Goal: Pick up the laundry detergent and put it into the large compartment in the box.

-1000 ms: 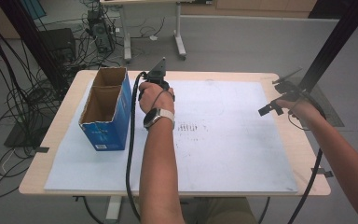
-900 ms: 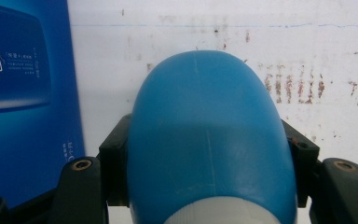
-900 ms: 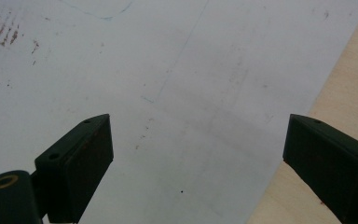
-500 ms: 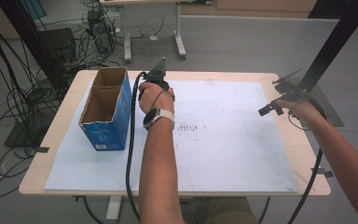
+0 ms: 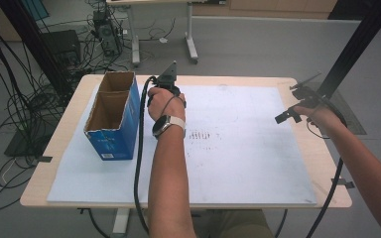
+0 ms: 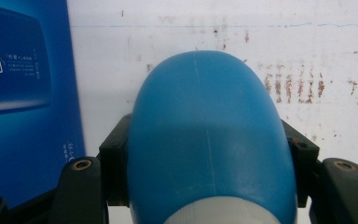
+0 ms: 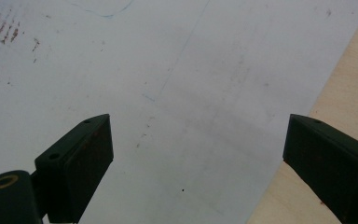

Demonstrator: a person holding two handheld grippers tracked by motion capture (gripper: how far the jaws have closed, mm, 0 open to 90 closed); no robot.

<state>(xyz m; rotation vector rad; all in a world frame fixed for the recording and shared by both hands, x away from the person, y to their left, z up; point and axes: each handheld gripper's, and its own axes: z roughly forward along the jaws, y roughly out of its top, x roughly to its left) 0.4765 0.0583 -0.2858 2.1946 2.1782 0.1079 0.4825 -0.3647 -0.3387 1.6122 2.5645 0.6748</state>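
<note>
- Far left on the worktop [image 5: 69, 191] I see an open blue box [image 5: 111, 119], two compartments, both looking bare inside; the bottoms sit in shadow, so I can't be sure. In the left gripper view its printed side [image 6: 23, 93] is cut off at the left edge, and the print is too small to read.
- Just right of the box, my left gripper [image 5: 166, 82] sits under my own hand, so from the high view I can't see its fingers at all, only the grey plate on top and the cable trailing down along the forearm.
- In the left gripper view the fingers [image 6: 114, 163] are clamped on a blue rounded object [image 6: 209, 140], one at each side. A white band shows at its bottom edge, cut off by the frame. I can't tell what the object is, nor whether it touches the sheet.
- Beyond it lies the white sheet [image 6: 307, 56] with a patch of rusty smudges [image 6: 303, 86], the same marks that I see mid-sheet from above [image 5: 203, 136].
- At the far right, my right gripper [image 5: 297, 104] hangs over the sheet's right edge. Its fingers [image 7: 81, 163] stand wide with nothing between them, only the sheet and a strip of bare wood [image 7: 345, 102] below. Both are cropped by the bottom edge.
</note>
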